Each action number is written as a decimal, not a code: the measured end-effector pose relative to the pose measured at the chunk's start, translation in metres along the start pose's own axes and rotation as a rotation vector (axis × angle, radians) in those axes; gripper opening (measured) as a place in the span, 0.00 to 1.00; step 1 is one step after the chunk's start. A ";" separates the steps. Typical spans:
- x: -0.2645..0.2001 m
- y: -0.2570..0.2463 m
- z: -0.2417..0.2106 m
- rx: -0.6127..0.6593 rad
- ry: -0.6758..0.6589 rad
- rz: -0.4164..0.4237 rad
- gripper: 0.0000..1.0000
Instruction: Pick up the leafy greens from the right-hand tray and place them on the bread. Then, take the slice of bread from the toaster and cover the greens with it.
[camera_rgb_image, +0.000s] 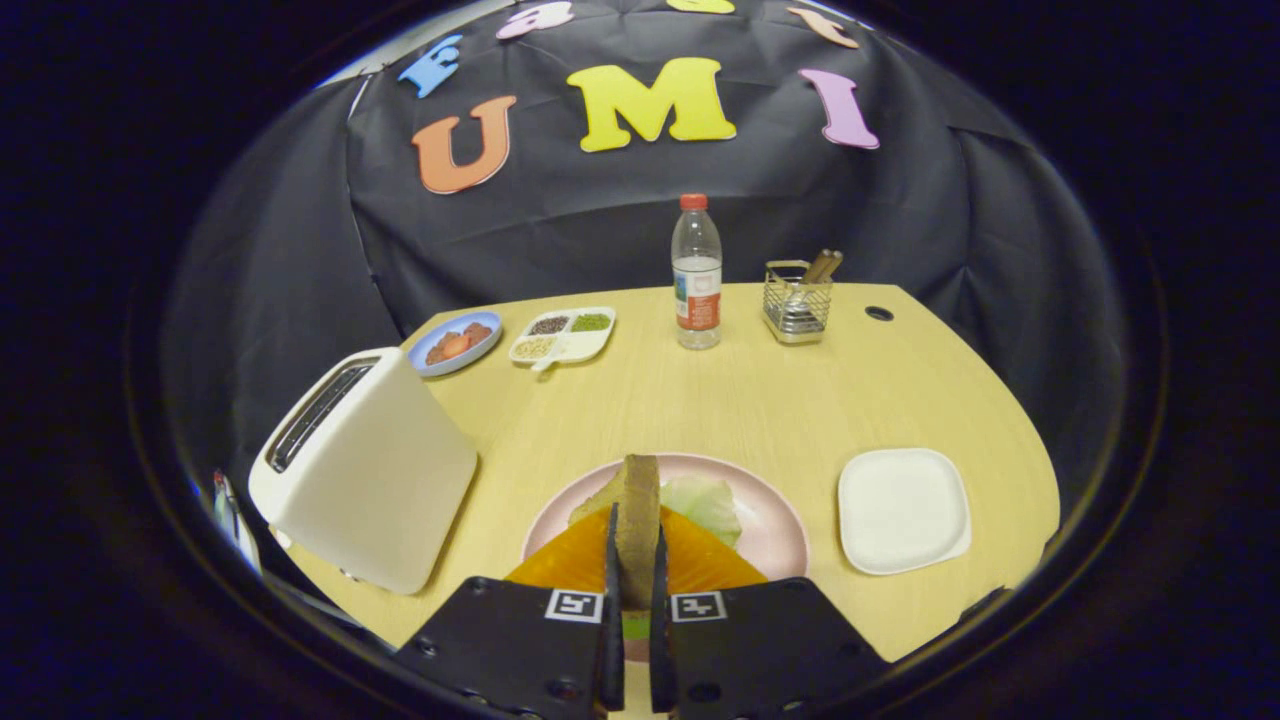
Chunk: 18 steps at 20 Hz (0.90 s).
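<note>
While hovering low over the pink plate (775, 540), the claw (636, 560) is gripping a slice of bread (640, 520) on edge, both fingers pressing its flat sides. Just beyond the fingers, the leafy greens (705, 503) are lying on the plate, with another bread slice (592, 498) partly showing beside them. Off to the left, a white toaster (365, 470) is standing on the bench (720, 400) (its slots look empty). A white square tray (903, 510) is sitting to the right of the plate, bare.
</note>
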<state>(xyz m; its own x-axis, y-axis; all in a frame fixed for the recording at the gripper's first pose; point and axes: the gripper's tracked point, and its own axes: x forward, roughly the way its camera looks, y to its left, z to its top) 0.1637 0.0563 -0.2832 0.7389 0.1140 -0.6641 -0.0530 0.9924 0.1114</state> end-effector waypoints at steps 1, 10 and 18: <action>0.003 -0.005 -0.004 0.011 0.006 0.002 0.10; 0.023 -0.029 -0.026 -0.040 -0.012 -0.028 0.26; -0.002 -0.036 -0.024 -0.081 -0.085 -0.120 0.67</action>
<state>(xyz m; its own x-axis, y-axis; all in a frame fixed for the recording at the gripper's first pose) 0.1476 0.0216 -0.3036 0.7975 -0.0063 -0.6033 -0.0126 0.9996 -0.0270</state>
